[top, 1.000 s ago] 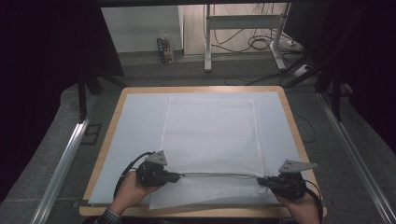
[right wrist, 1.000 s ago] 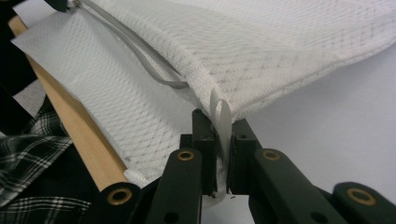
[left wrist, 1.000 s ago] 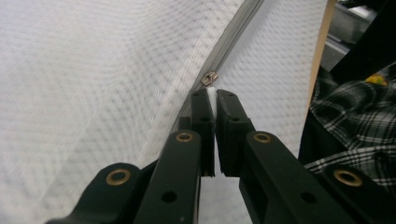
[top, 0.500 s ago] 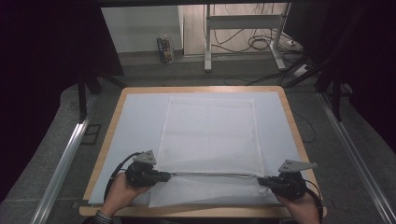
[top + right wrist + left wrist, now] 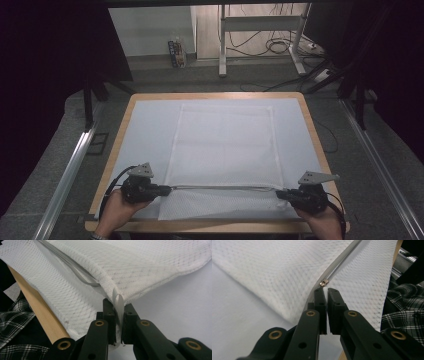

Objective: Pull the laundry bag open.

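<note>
Since a second ago, the left gripper (image 5: 161, 190) has slid toward the lower left of the high view, drawing the zipper line longer and flatter across the bottom of the frame, while the right gripper (image 5: 281, 194) has stayed at the lower right. A white mesh bag (image 5: 223, 145) lies spread over the pale sheet (image 5: 145, 130) covering the wooden-rimmed desk (image 5: 126, 117), filling the centre of the high view, with its near flap reaching almost to the bottom edge. The grey zipper (image 5: 225, 187) runs left to right between the two grippers, raised slightly above the flap. In the left gripper view, the jaws are closed on a white tab (image 5: 325, 291) at the zipper's end, a small metal stop (image 5: 324, 282) just beyond their tips at centre frame. In the right gripper view, the jaws are closed on a white fabric tab (image 5: 118, 305) at the bag's edge, with the zipper curving away to the upper left. A checked sleeve (image 5: 404, 307) shows at the right edge of the left gripper view. A hand (image 5: 120, 207) holds each gripper at the bottom of the high view.
</note>
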Action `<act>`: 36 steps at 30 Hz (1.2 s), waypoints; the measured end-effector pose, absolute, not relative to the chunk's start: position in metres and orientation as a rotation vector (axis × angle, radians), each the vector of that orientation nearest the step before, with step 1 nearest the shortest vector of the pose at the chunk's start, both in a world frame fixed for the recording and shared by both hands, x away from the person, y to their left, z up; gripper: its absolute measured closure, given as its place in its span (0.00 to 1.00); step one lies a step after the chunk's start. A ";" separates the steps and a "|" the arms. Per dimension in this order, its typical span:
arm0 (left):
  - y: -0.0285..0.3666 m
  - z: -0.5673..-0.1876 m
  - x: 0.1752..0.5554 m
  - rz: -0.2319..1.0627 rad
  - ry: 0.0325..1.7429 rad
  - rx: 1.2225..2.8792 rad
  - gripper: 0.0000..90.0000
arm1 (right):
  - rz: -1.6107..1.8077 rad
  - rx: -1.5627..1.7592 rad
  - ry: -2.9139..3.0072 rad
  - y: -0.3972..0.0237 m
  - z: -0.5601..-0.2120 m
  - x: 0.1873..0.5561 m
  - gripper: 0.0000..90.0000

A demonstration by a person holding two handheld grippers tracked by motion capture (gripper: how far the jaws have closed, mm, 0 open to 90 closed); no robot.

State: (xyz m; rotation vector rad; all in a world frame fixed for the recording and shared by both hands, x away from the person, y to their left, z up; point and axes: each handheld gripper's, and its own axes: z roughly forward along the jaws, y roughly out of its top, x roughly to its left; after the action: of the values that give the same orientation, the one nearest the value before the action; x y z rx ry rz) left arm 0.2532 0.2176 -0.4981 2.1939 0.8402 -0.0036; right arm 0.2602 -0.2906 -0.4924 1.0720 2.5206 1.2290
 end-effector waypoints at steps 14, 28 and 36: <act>0.233 -0.501 0.245 0.005 0.875 2.182 0.97 | 1.211 1.080 2.514 -0.289 -0.492 0.260 0.94; 0.244 -0.504 0.240 0.031 0.924 2.180 0.97 | 1.202 1.097 2.515 -0.291 -0.492 0.260 0.94; 0.240 -0.511 0.241 -0.005 0.937 2.217 0.97 | 1.177 1.113 2.551 -0.290 -0.496 0.261 0.93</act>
State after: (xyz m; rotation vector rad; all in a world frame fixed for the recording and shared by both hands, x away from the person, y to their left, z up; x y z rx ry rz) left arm 0.2410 0.2398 -0.5109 2.2168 0.9370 -0.0053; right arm 0.2608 -0.2895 -0.4964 1.1132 2.5508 1.1771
